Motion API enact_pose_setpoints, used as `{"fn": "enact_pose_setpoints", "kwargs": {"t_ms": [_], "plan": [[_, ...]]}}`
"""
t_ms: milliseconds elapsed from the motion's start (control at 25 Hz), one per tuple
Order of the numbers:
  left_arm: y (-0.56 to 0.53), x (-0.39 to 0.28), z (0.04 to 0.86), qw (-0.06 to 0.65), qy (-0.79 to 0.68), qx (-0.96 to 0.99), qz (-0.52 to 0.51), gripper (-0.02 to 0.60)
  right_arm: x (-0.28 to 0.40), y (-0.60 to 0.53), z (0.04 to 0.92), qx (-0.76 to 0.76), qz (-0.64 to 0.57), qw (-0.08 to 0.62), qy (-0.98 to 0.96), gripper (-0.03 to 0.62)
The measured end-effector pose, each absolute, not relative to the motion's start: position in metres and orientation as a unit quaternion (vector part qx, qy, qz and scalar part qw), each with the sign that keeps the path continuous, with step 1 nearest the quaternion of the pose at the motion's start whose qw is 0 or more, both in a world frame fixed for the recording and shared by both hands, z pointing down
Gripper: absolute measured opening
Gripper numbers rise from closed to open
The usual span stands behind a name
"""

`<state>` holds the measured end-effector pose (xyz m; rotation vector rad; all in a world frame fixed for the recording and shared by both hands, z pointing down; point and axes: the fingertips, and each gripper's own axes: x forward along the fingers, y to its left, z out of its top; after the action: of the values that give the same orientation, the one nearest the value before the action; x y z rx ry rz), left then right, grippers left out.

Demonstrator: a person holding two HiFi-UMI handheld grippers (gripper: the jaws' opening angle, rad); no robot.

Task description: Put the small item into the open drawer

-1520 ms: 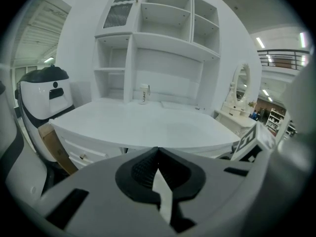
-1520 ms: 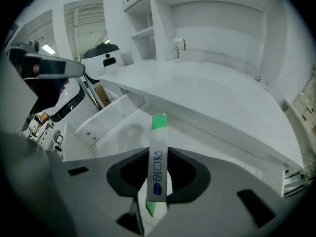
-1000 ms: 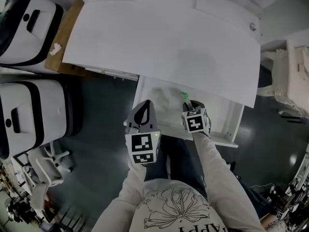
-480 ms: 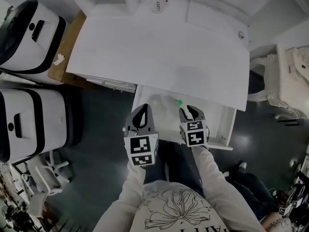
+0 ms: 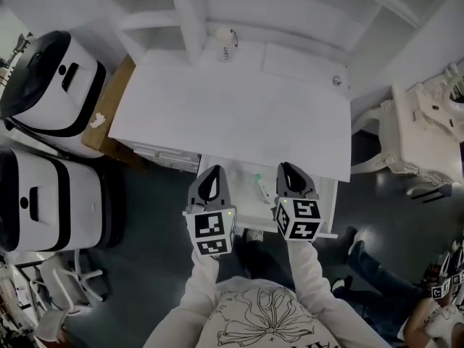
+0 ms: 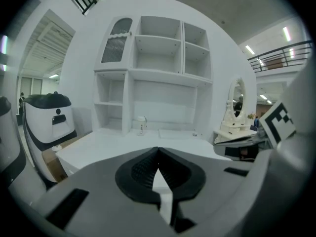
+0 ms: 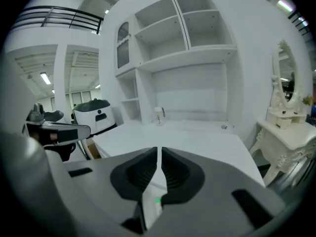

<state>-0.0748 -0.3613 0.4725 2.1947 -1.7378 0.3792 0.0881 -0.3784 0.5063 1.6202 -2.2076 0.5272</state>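
Note:
The small item (image 5: 259,187), a white stick with a green end, lies in the open drawer (image 5: 326,207) under the white desk (image 5: 232,114). Both grippers hang above the drawer's front, one on each side of the item and clear of it. My left gripper (image 5: 212,182) is shut and empty, and in its own view the tips (image 6: 158,149) meet. My right gripper (image 5: 291,176) has just been closing with nothing between its jaws. In its own view its tips (image 7: 159,152) stand almost together, and a green spot of the item (image 7: 157,200) shows below through the slit.
A bottle (image 5: 226,46) stands at the back of the desk under the shelves, and a small object (image 5: 337,81) lies at the back right. Two white-and-black machines (image 5: 51,78) and a cardboard box (image 5: 109,114) stand at the left. A white dressing table (image 5: 428,136) stands at the right.
Both grippers have risen out of the drawer toward the camera. The right jaws, wider half a second ago, have come together. The item stays in the drawer. The view has tilted up to the shelves.

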Motion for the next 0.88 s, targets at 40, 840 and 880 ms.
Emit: {"fn": "enact_pose_setpoints", "kwargs": {"t_ms": [40, 840, 880], "plan": [[-0.362, -0.073, 0.465, 0.152, -0.608, 0.769, 0.128, 0.002, 0.091, -0.379, 0.497, 0.577, 0.181, 0.166, -0.779, 0.026], [-0.364, -0.051, 0.366, 0.067, -0.615, 0.783, 0.068, 0.002, 0.124, -0.371, 0.376, 0.611, 0.09, 0.058, -0.784, 0.014], [-0.363, -0.051, 0.364, 0.066, -0.615, 0.783, 0.068, 0.002, 0.124, -0.371, 0.374, 0.611, 0.089, 0.057, -0.785, 0.012]]}}
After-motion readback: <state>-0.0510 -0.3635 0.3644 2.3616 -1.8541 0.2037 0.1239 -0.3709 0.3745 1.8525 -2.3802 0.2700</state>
